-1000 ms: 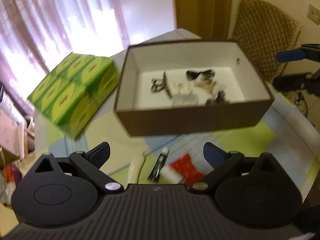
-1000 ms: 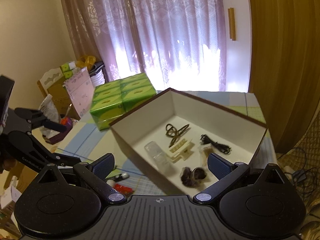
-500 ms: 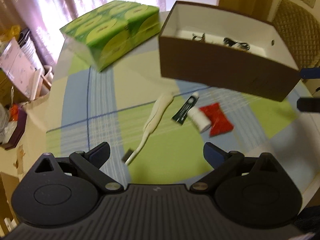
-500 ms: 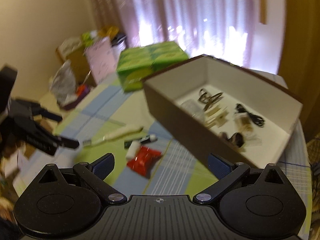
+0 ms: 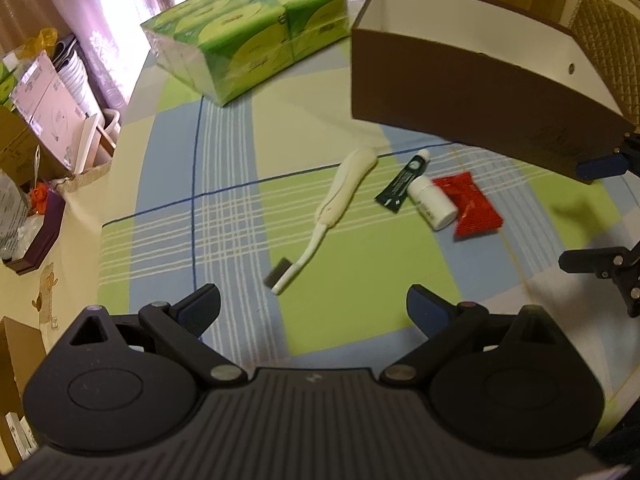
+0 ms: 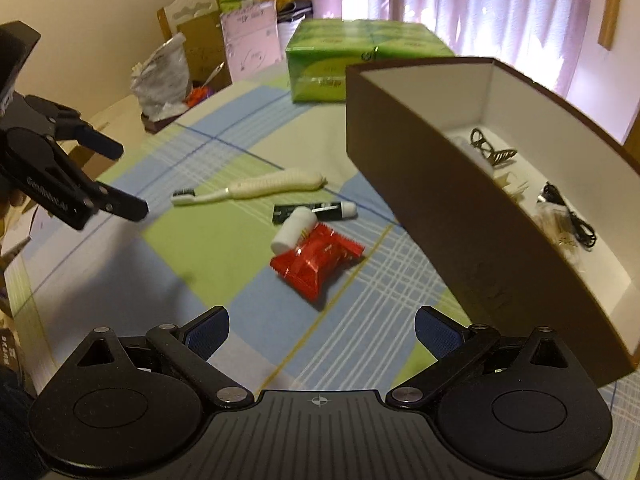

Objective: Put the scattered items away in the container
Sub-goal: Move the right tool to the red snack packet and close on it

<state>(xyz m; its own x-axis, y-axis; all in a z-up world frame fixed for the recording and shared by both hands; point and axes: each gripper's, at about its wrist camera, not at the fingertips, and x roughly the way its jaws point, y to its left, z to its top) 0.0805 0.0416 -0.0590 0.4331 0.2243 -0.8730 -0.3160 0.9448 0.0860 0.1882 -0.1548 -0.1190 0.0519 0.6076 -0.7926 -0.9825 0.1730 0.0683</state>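
A checked cloth covers the surface, where a brown cardboard box stands as the container, a green multipack of tissues just beyond its far corner. Both viewpoints have swung, within the last second, from looking down into the box to looking at the cloth in front of it, which suggests attention has turned from the things already stowed to those left outside. Inside the box lie a dark hair claw and a coiled black cable, with other small pieces too blurred to name. Four things remain out on the cloth, all near the box's long front wall: a white toothbrush farthest from it, then a dark tube with a white cap, a small white bottle touching that tube, and a red foil packet against the bottle. The left tool hangs over the cloth near the brush head, its fingers spread wide and holding nothing; the right tool sits low before the red packet, likewise spread and empty. By this view the job is partly done, and the next pick is probably the toothbrush or the packet.
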